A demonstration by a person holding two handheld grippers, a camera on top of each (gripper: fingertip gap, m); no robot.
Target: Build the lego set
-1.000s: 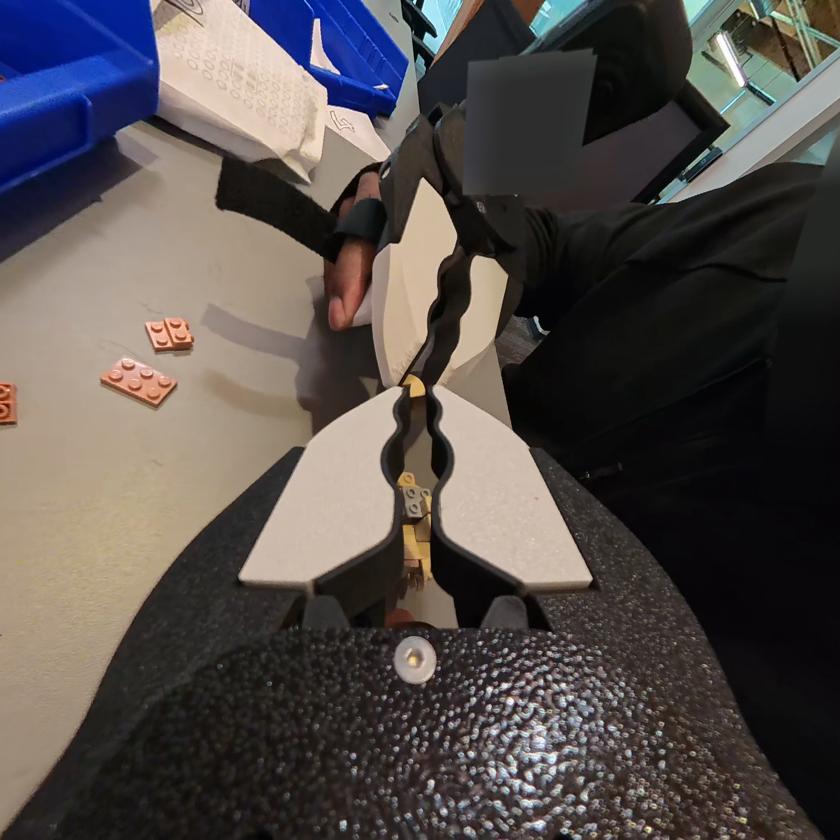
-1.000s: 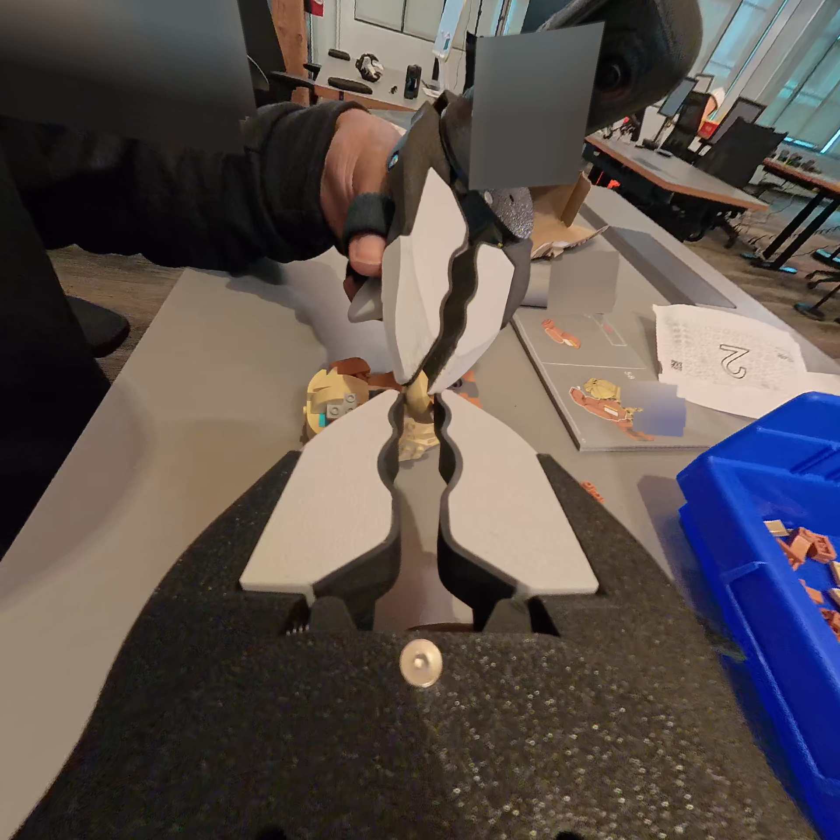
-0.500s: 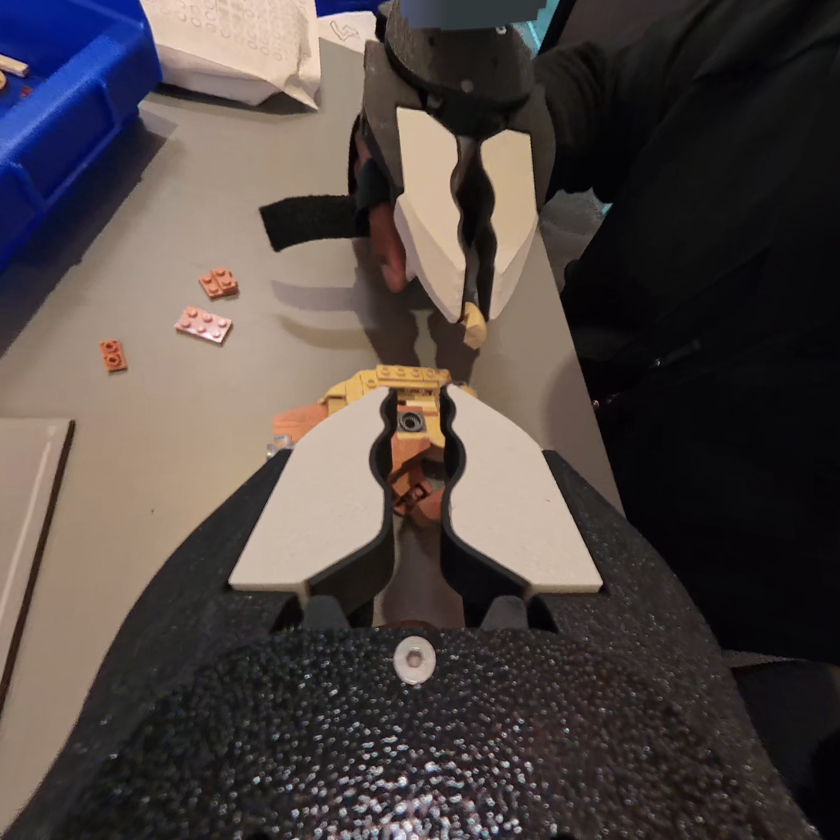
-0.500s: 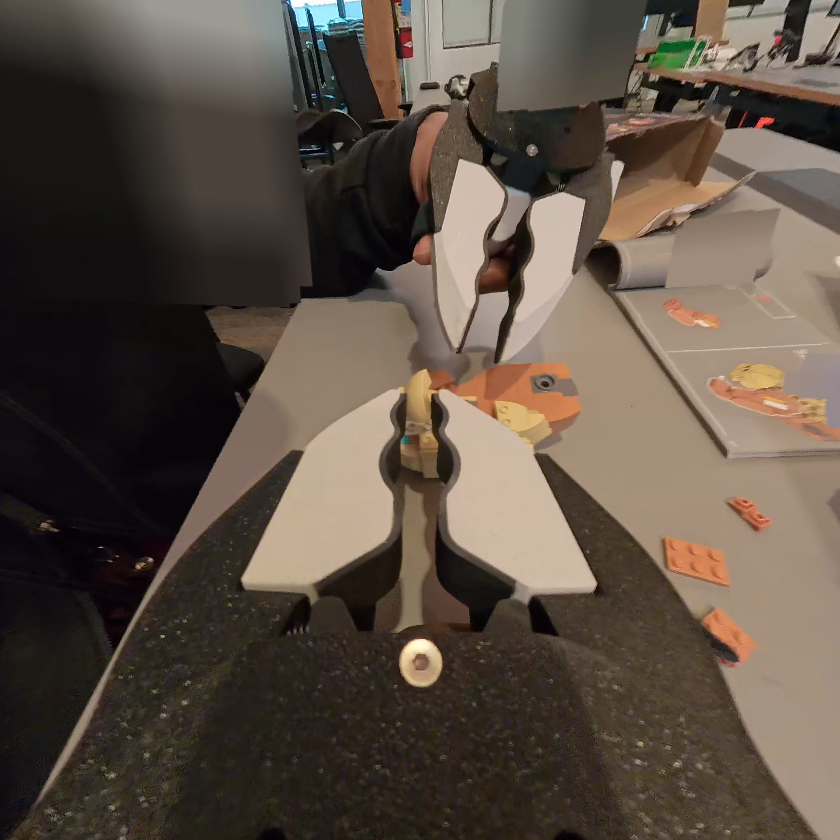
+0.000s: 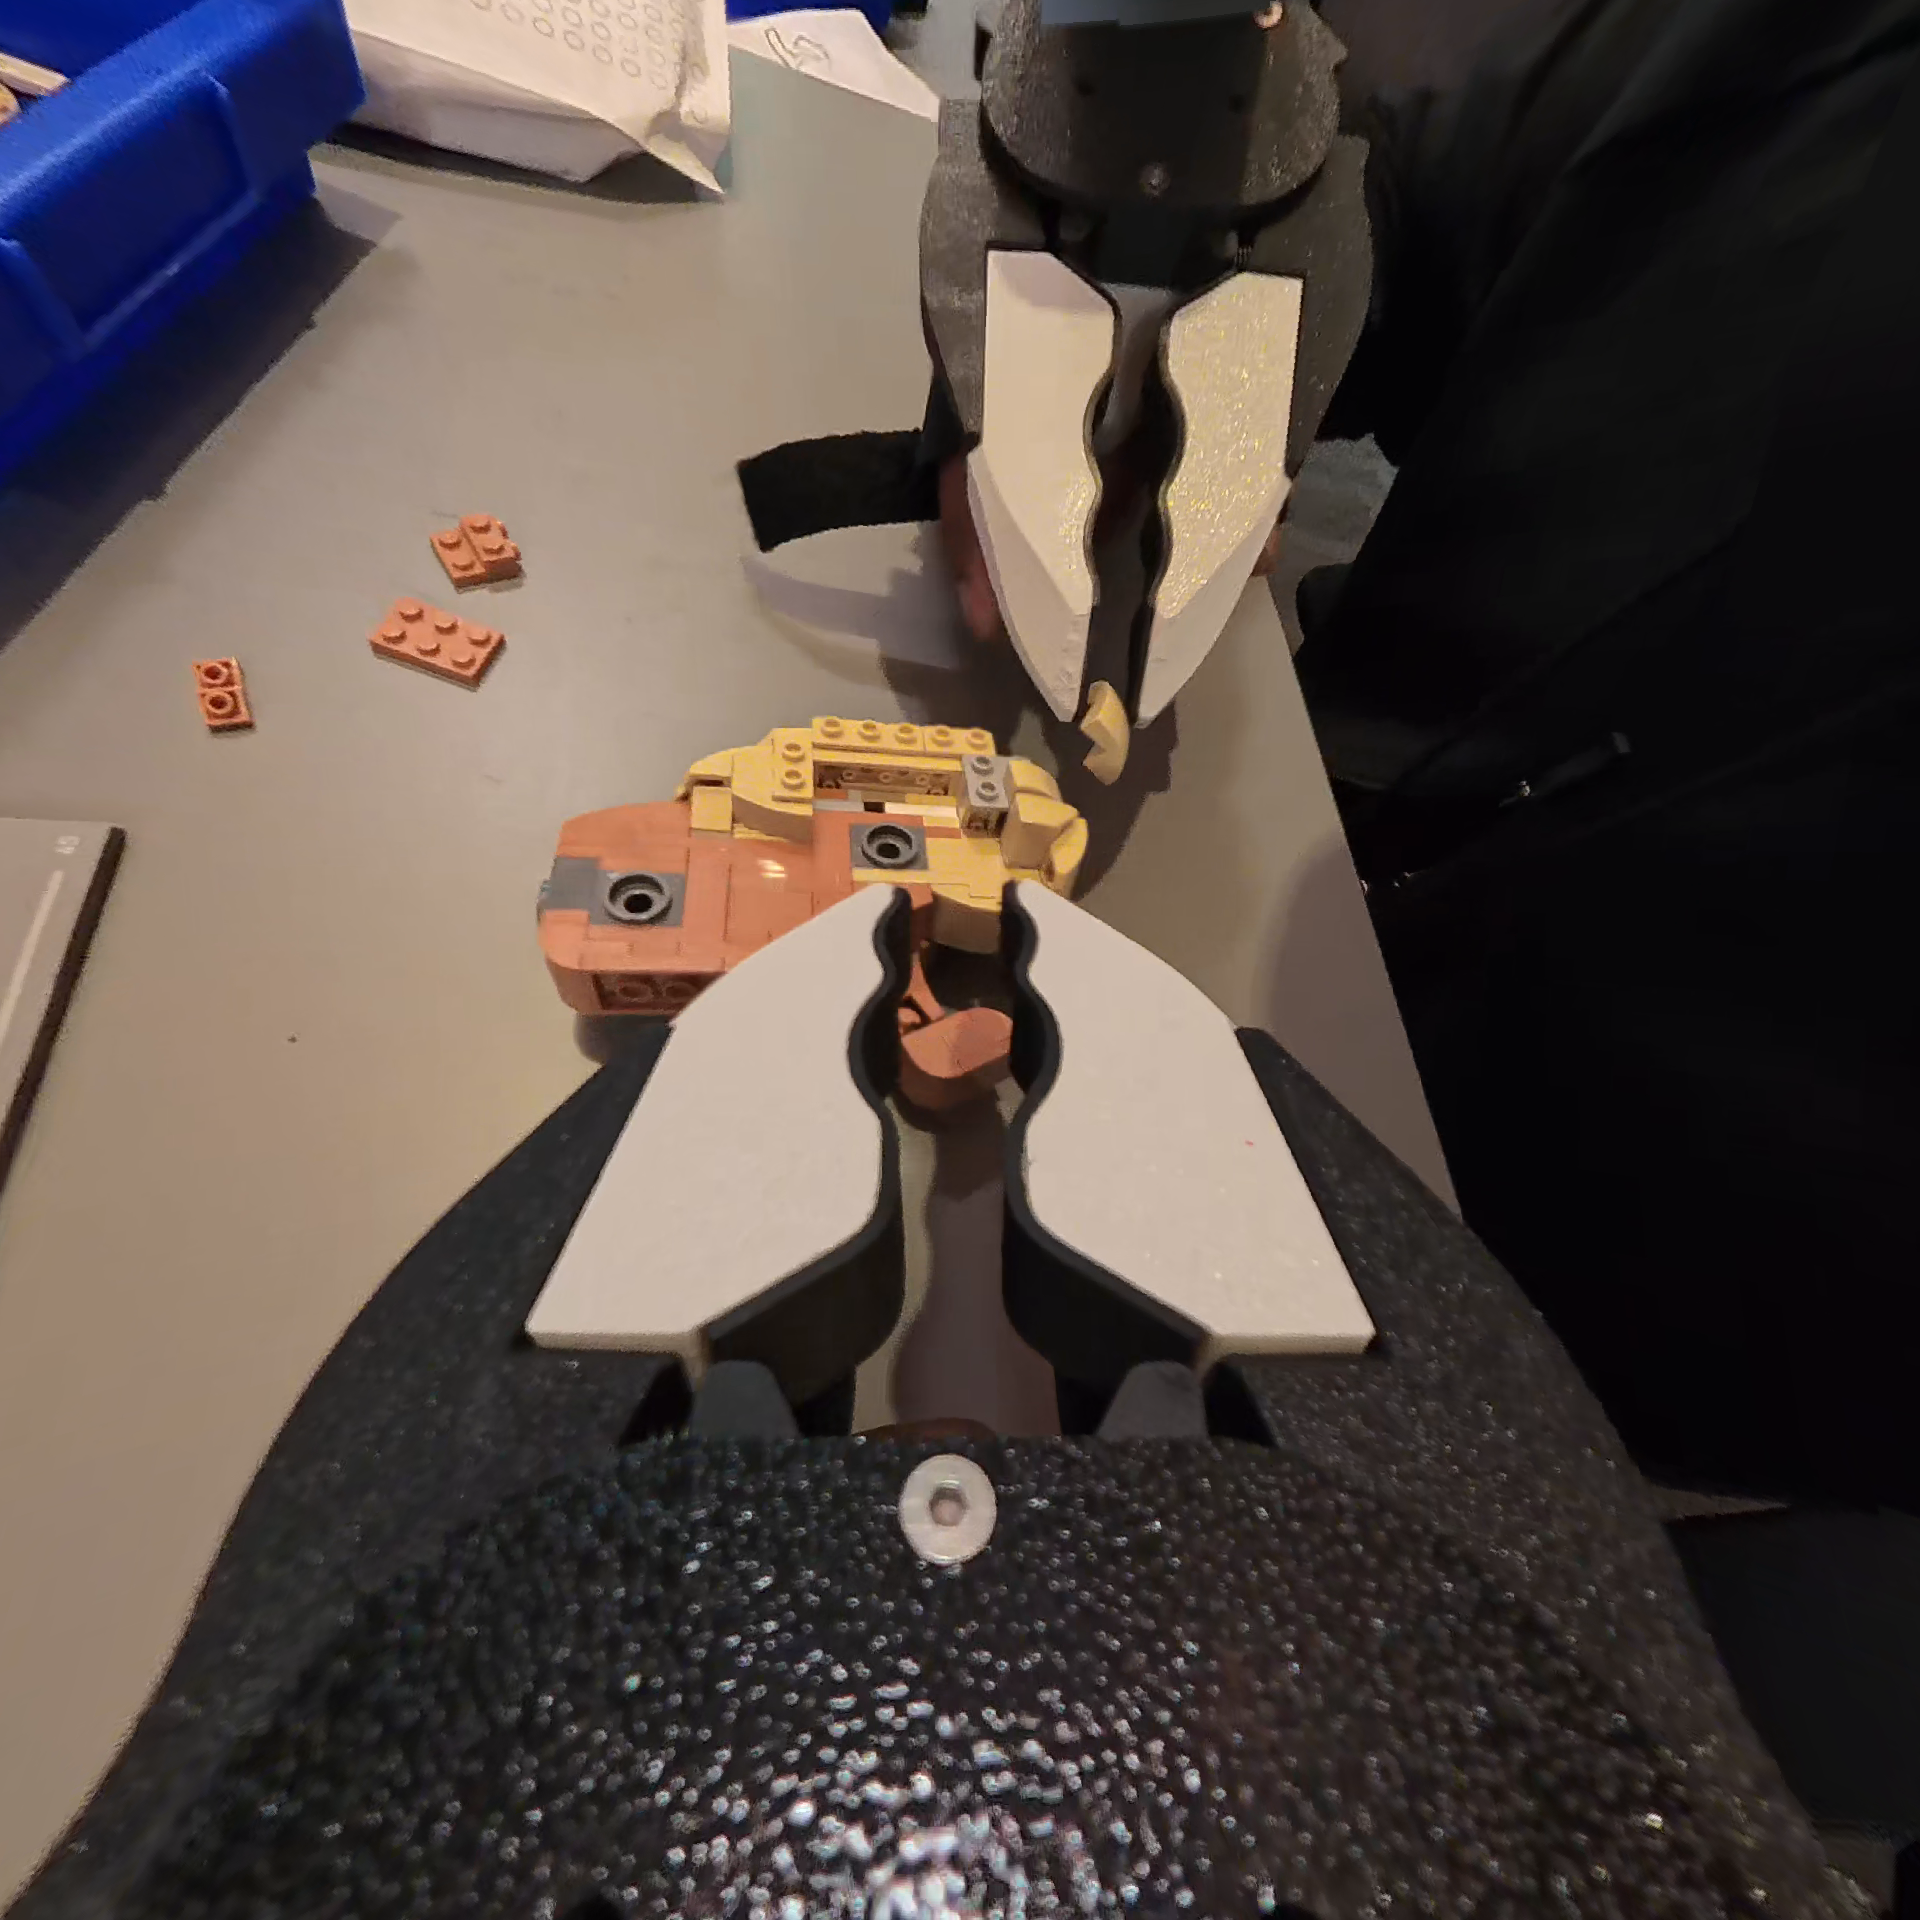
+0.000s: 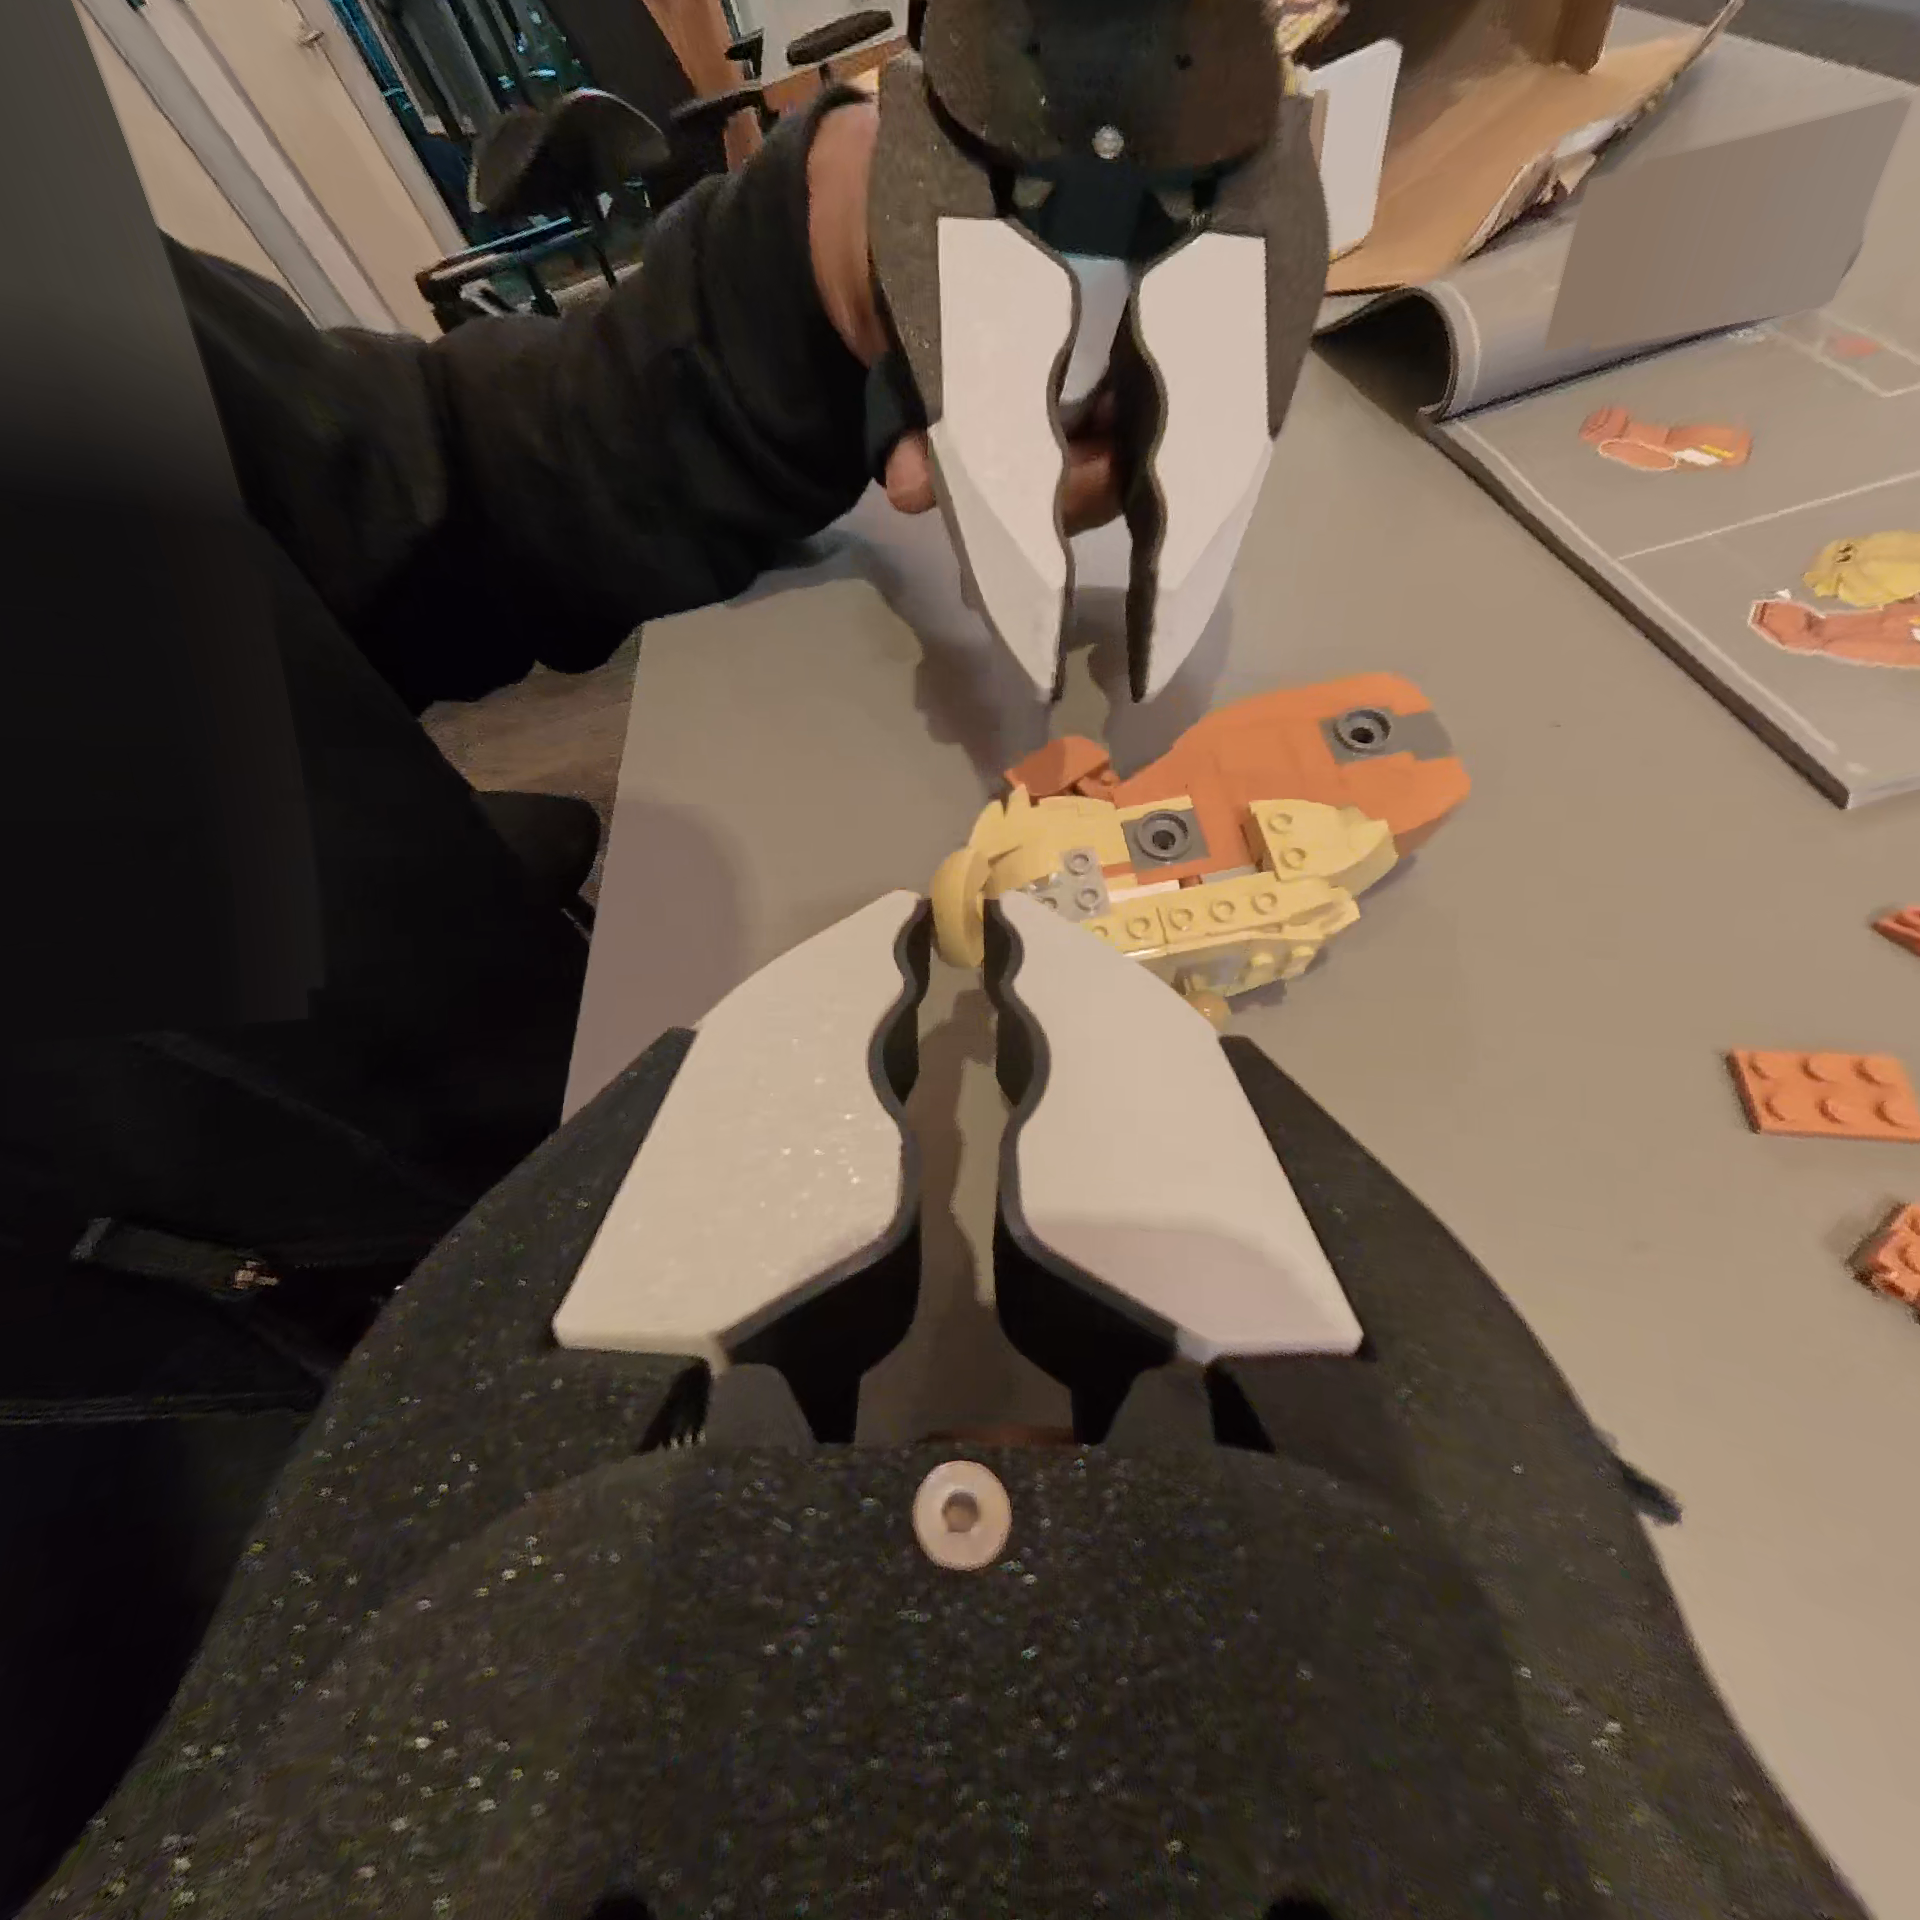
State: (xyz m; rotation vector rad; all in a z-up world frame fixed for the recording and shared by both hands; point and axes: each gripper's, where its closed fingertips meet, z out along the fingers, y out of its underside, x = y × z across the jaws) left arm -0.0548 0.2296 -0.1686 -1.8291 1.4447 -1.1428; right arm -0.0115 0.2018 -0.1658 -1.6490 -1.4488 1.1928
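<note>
The partly built brown and tan lego model (image 5: 810, 862) lies on its side on the grey table (image 5: 312, 1143); it also shows in the right wrist view (image 6: 1247, 831). My left gripper (image 5: 951, 904) is open by a small gap and holds nothing. Its tips are at the model's near edge, over a brown end part (image 5: 956, 1049). In the right wrist view the left gripper (image 6: 1096, 691) hangs just behind the model. My right gripper (image 6: 961, 914) is shut on a small curved tan piece (image 6: 956, 909) next to the model's tan end. It also shows in the left wrist view (image 5: 1107, 717).
Three loose brown plates (image 5: 436, 644) lie left of the model, and others show in the right wrist view (image 6: 1818, 1101). A blue bin (image 5: 135, 208) and a white paper bag (image 5: 551, 83) stand behind. An open instruction booklet (image 6: 1662, 520) and a cardboard box (image 6: 1507, 135) lie beyond. The table edge (image 5: 1340, 831) is close to the model. About 6 cm separates my left fingertips from my right.
The grippers met tip to tip in the air, then came down. The model now lies on the table, the left jaws have opened off it, and the right gripper keeps the tan piece.
</note>
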